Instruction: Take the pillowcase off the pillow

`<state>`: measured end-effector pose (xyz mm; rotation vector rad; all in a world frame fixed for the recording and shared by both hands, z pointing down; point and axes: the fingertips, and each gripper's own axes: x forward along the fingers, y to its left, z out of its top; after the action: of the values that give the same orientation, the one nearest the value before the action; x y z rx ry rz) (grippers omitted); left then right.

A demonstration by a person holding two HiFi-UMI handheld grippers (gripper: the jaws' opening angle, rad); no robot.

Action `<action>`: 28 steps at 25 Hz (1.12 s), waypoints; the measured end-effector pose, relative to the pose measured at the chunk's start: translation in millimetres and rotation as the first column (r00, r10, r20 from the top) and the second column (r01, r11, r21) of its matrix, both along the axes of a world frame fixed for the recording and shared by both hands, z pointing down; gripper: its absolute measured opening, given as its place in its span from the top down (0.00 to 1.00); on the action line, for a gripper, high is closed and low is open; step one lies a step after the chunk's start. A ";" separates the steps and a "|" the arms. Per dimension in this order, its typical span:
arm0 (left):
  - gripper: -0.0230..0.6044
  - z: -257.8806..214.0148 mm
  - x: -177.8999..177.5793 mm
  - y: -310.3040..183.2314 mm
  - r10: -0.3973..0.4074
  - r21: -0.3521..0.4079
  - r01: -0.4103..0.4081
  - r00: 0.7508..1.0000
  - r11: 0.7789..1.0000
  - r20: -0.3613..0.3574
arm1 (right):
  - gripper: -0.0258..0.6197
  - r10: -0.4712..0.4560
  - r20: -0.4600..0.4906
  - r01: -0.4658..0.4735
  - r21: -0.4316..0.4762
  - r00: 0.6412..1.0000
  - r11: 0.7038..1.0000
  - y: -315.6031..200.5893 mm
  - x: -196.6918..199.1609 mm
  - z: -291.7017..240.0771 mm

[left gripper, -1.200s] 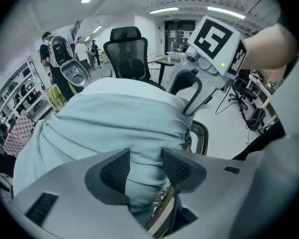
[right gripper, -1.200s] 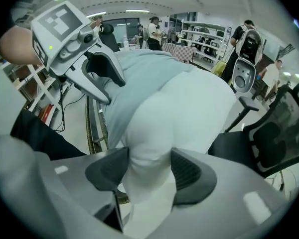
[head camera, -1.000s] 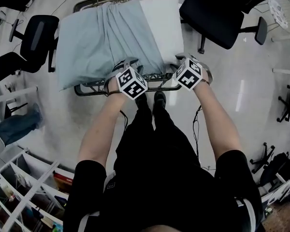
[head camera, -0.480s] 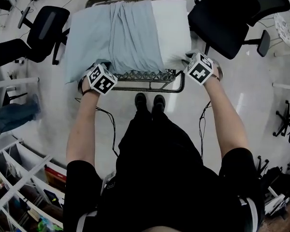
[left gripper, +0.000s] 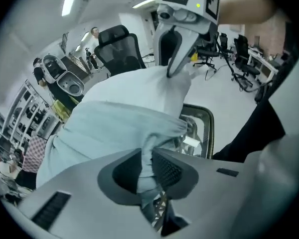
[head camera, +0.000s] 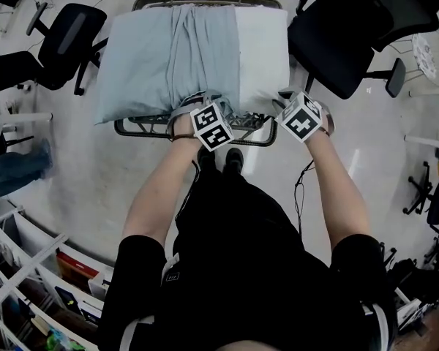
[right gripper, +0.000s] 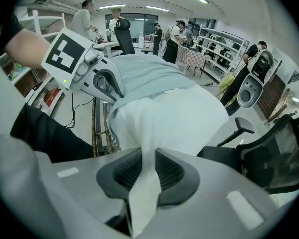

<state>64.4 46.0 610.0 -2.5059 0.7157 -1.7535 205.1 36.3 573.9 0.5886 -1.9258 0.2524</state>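
**Left gripper** (left gripper: 148, 166): jaws narrow, having just been opening a little. A bunched fold of the pale blue pillowcase (head camera: 168, 57) stands between them, with the pads against it on both sides.

**Right gripper** (right gripper: 143, 171): jaws have just been closing and are pinched on a tongue of white cloth at the near corner of the pillow (head camera: 262, 50).

**Step in hand:** stripping is under way. The pillow's end beside the right gripper is already bare. The case is gathered in pleats just beyond the left gripper and still covers the far half.

**Next move, as judged:** the right gripper anchors the pillow while the left draws the case sideways, away from it. The left will likely need to regrip as slack gathers.

**Beneath both grippers:** wire-mesh rack (head camera: 267, 139) carrying the pillow. Its mesh edge could snag the hem.

**Outward:**
- Black office chair (head camera: 66, 39) beyond the covered end, in the line of the pull.
- Larger black chair (head camera: 344, 35) beyond the right gripper.
- Shelving (head camera: 29, 269) behind and to the left.
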 end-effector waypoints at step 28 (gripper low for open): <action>0.68 -30.0 -121.8 7.4 -0.273 0.014 0.274 0.960 0.962 -0.054 | 0.28 -0.438 -0.167 0.458 0.108 0.883 0.882 1.4 -118.9 48.7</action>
<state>-57.4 53.4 580.0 -2.5498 1.1282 -1.7471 86.2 37.6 622.6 0.2275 -1.8946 -0.2231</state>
